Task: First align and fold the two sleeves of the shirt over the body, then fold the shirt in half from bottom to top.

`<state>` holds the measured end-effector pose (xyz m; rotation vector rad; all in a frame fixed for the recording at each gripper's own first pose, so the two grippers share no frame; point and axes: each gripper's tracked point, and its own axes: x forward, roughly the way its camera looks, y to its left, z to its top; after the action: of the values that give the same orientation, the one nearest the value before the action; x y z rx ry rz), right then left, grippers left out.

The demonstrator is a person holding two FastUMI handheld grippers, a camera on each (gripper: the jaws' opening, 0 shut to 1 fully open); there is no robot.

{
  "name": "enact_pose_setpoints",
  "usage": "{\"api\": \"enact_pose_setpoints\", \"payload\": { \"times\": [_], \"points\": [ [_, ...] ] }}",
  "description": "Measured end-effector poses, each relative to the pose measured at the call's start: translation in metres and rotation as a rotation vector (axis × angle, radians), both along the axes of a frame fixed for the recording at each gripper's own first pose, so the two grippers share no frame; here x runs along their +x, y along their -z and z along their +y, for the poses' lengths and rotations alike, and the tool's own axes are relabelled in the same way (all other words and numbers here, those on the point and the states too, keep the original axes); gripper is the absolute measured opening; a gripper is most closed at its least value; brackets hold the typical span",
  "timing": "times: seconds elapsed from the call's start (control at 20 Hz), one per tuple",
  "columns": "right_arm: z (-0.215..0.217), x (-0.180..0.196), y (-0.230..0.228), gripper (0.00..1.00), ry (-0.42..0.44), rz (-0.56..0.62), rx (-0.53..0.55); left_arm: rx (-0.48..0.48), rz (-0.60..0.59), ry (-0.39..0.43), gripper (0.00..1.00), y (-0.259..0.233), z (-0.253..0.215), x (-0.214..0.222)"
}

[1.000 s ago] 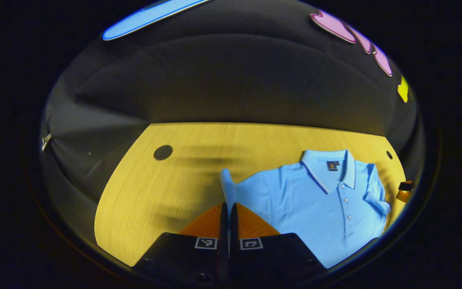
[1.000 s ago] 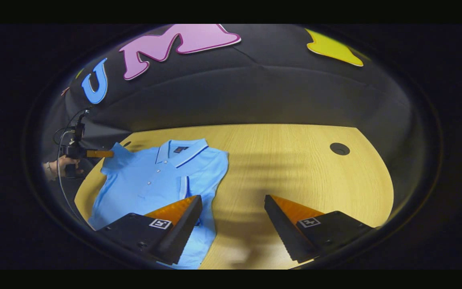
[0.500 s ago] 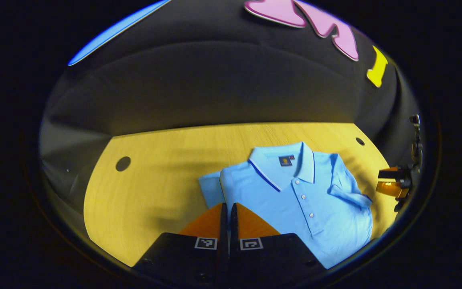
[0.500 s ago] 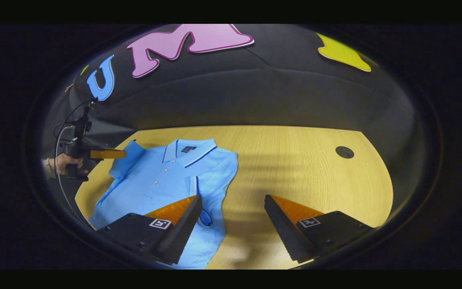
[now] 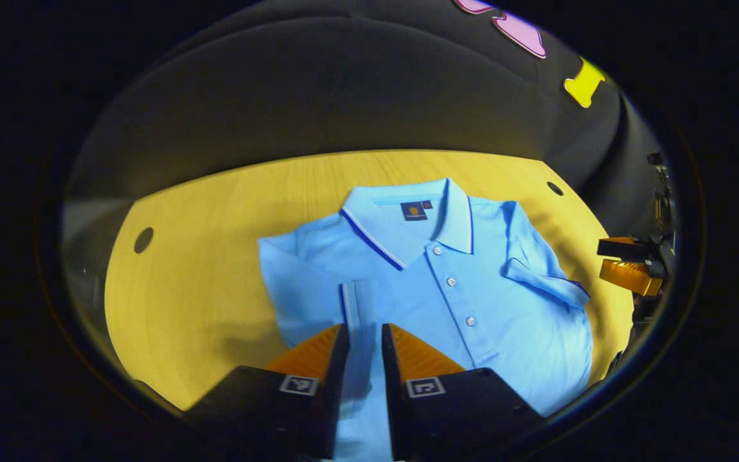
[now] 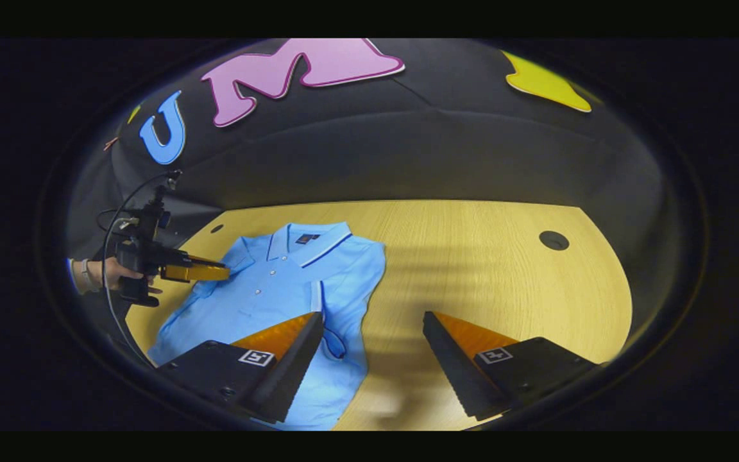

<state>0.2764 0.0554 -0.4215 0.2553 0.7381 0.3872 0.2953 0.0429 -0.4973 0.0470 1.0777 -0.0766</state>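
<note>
Blue shirt [image 5: 459, 289] flat on wooden table [image 5: 215, 256], cable holes [image 5: 144, 239] at corners

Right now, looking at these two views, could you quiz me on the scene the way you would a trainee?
1. True or false: the right gripper is clamped on the shirt.
2. What does the shirt lie on? A) a wooden table; B) a carpet; C) a chair.
3. Fill in: the sleeve in front of the left gripper lies folded over the shirt's ____.

Key: 1 false, its fingers stand wide apart above the table beside the shirt. 2 A. 3 body.
</note>
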Motion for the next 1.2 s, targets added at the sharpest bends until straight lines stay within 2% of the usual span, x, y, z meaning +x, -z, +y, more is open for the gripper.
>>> {"api": "enact_pose_setpoints", "payload": {
  "times": [0.05,0.1,0.15,0.45,0.75,1.2],
  "points": [
    [0.001,0.000,-0.001,0.98,-0.002,-0.002,0.001,-0.009,0.001,0.002,0.47,-0.002,-0.003,-0.002],
    [0.002,-0.001,-0.002,0.98,-0.004,-0.003,0.001,-0.013,-0.001,0.002,0.54,-0.006,-0.003,-0.002],
    [0.003,-0.002,-0.004,0.98,-0.005,-0.003,0.004,-0.022,-0.007,0.001,0.74,-0.011,-0.005,-0.003],
    [0.011,-0.015,-0.035,0.98,0.003,-0.003,0.071,-0.062,-0.058,-0.038,0.94,-0.068,0.004,-0.032],
    [0.003,-0.074,-0.056,0.98,-0.032,0.002,0.036,-0.068,-0.062,-0.072,0.95,-0.109,0.021,-0.113],
    [0.012,-0.186,-0.052,0.98,-0.017,0.077,0.049,-0.136,0.023,-0.103,0.95,-0.106,0.024,-0.242]
  ]
}}
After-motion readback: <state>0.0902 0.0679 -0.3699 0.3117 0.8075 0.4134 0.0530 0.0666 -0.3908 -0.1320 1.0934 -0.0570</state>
